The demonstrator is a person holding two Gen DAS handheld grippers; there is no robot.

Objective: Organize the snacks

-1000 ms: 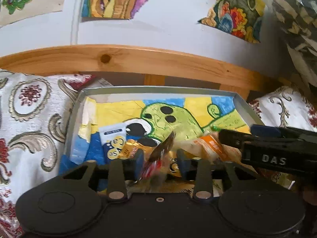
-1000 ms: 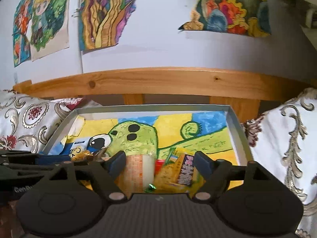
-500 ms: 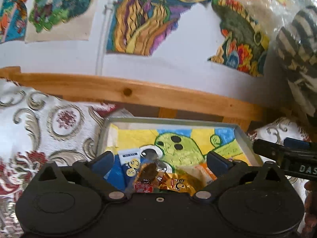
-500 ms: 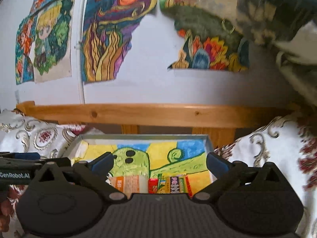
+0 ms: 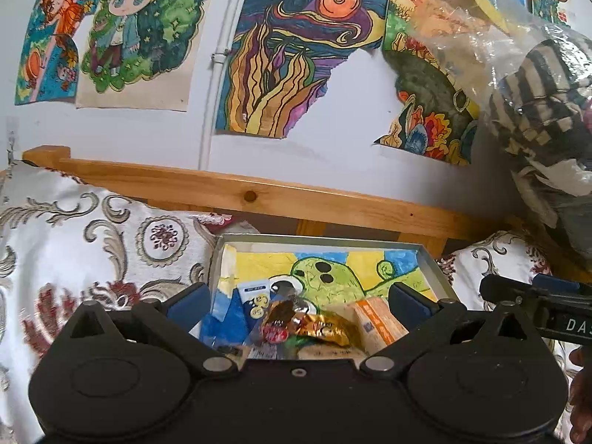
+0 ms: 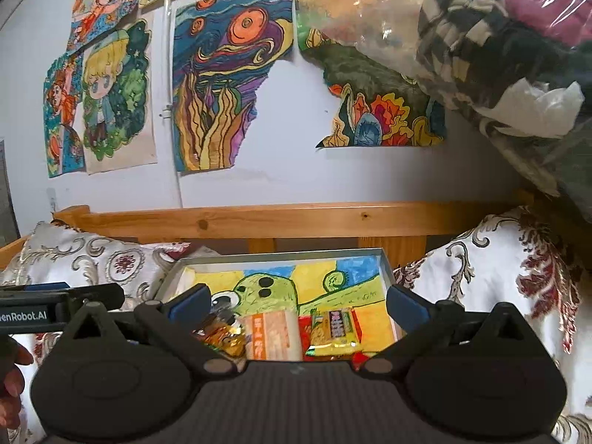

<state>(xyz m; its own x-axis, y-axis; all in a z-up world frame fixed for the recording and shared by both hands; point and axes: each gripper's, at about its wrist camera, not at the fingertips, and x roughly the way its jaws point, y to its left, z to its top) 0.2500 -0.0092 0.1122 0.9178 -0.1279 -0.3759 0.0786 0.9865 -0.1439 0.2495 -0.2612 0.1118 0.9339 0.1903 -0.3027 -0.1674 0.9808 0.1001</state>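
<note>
Where 1 second ago it pinched a wrapper, left hand-held gripper spread empty, right hand-held gripper likewise, tray farther.

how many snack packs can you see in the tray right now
5 at least, all at the near end of the tray: white-blue sachet far left, brown wrapper, gold wrapper, orange-white pack, yellow pack far right. The gripper bodies may hide more.

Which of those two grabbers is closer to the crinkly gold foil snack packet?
Left gripper: gold foil packet lies between its open fingers. Right gripper has it by its left finger.
</note>
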